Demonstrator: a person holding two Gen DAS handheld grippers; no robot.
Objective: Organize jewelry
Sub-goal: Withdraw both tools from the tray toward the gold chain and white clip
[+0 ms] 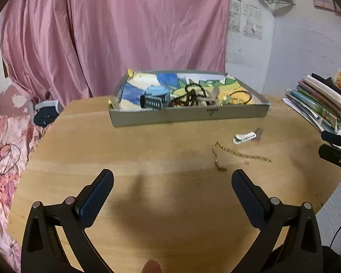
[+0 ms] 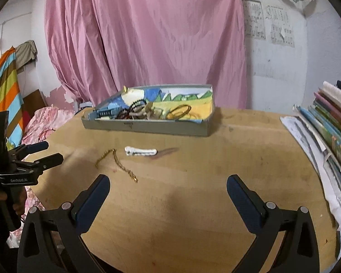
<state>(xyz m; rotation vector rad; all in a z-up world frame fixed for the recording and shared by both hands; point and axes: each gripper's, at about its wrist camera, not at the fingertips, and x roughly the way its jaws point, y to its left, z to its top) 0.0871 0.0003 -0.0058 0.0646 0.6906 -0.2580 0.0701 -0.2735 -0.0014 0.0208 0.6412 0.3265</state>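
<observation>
A grey tray (image 1: 188,115) (image 2: 147,129) with a colourful lining stands at the far side of the wooden table and holds beads, bangles (image 2: 179,111), a blue comb (image 1: 154,101) and other jewelry. A gold chain (image 1: 236,155) (image 2: 118,165) lies loose on the table, with a white hair clip (image 1: 244,137) (image 2: 140,152) just beyond it. My left gripper (image 1: 172,177) is open over bare wood, the chain ahead to its right. My right gripper (image 2: 168,183) is open too, the chain ahead to its left. Each gripper shows at the edge of the other's view (image 2: 45,153) (image 1: 334,145).
A stack of books and papers (image 2: 329,141) (image 1: 318,104) fills the table's right side. A pink floral bedspread (image 1: 6,150) lies left of the table, and a pink curtain (image 1: 125,34) hangs behind. A hand (image 2: 2,199) holds the left gripper's handle.
</observation>
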